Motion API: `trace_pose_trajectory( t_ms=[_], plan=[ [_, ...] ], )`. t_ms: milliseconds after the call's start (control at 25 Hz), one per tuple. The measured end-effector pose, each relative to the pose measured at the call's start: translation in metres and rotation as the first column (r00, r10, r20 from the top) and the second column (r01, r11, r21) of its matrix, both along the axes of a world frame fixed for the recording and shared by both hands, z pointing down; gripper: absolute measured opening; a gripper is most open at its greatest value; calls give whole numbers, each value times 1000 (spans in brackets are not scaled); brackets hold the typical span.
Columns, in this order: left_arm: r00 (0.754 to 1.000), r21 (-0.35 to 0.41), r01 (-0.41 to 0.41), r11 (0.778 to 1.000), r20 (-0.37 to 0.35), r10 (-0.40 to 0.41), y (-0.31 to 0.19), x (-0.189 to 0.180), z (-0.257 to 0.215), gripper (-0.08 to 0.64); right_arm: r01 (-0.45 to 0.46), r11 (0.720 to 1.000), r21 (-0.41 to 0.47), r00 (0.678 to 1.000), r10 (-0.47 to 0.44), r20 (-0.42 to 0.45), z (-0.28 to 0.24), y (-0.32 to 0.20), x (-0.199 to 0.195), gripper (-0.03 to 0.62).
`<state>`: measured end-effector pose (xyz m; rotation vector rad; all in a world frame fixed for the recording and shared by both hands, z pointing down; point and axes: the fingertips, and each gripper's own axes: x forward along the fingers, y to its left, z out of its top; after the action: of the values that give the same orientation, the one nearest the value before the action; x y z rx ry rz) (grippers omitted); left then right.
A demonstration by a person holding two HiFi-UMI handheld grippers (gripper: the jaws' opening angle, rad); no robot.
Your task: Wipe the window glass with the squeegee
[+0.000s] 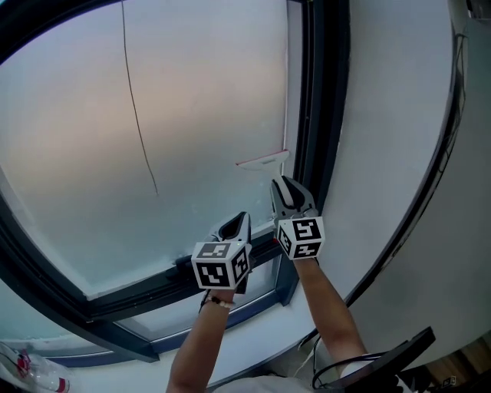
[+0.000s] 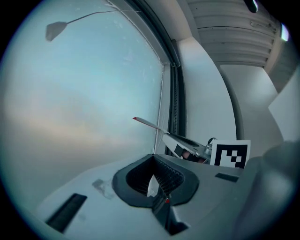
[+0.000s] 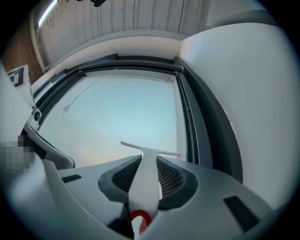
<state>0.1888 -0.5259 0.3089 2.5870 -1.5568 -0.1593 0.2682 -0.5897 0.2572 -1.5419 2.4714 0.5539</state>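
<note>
A broad window pane (image 1: 192, 100) filled the view, hazy pale blue with a faint peach band, and one thin dark line (image 1: 140, 115) crossed it. Its dark frame (image 1: 326, 115) met a plain white wall (image 1: 391, 115) on the right, where a black cable (image 1: 443, 161) ran down. Below lay a white sill (image 1: 259, 341). Overhead, a slatted ceiling (image 3: 122, 18) carried a strip light (image 3: 47, 13).

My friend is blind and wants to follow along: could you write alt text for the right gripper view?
The right claw is shut on the handle of a white T-shaped squeegee, its blade pointing at the pale frosted window glass, near the dark window frame on the right. Whether the blade touches the glass is unclear.
</note>
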Motion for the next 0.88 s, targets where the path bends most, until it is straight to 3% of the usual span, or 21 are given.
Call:
trace_pose_trajectory(
  t_ms=[560,880],
  plan=[
    [999,-250,9,968,-40,-20,6,11,137,-2,-8,975,-221,994,-17,-108,174,-2,4,89],
    [998,-337,1,941,-63,-24,10,19,184,-2,0,953,-304,988,-46,-145,224,-3,5,89]
  ],
)
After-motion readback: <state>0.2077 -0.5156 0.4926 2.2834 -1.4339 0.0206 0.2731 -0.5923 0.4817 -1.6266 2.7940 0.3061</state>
